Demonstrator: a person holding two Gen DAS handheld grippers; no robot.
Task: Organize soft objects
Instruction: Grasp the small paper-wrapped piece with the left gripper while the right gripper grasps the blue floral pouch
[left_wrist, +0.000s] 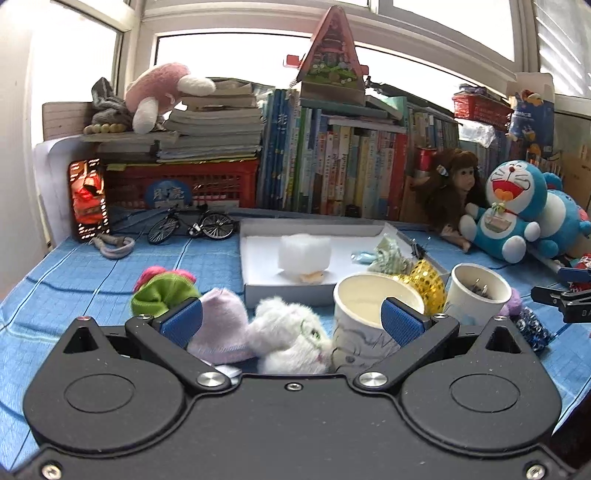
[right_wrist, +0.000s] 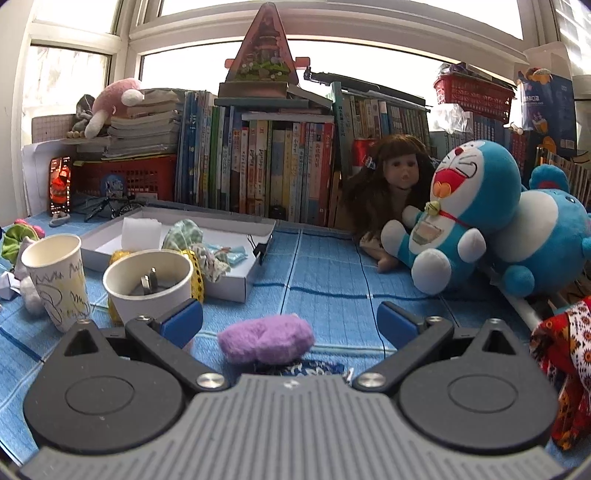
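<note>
Soft toys lie on the blue cloth (right_wrist: 332, 258): a purple puff (right_wrist: 266, 339) between the right gripper (right_wrist: 290, 321)'s wide-open fingers, a white plush (left_wrist: 288, 339) between the left gripper (left_wrist: 291, 317)'s, both holding nothing.

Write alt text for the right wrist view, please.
An open two-fingered tool hovers over a fuzzy purple scrunchie on a blue cloth. Two paper cups stand left; a blue cat plush sits right.
</note>
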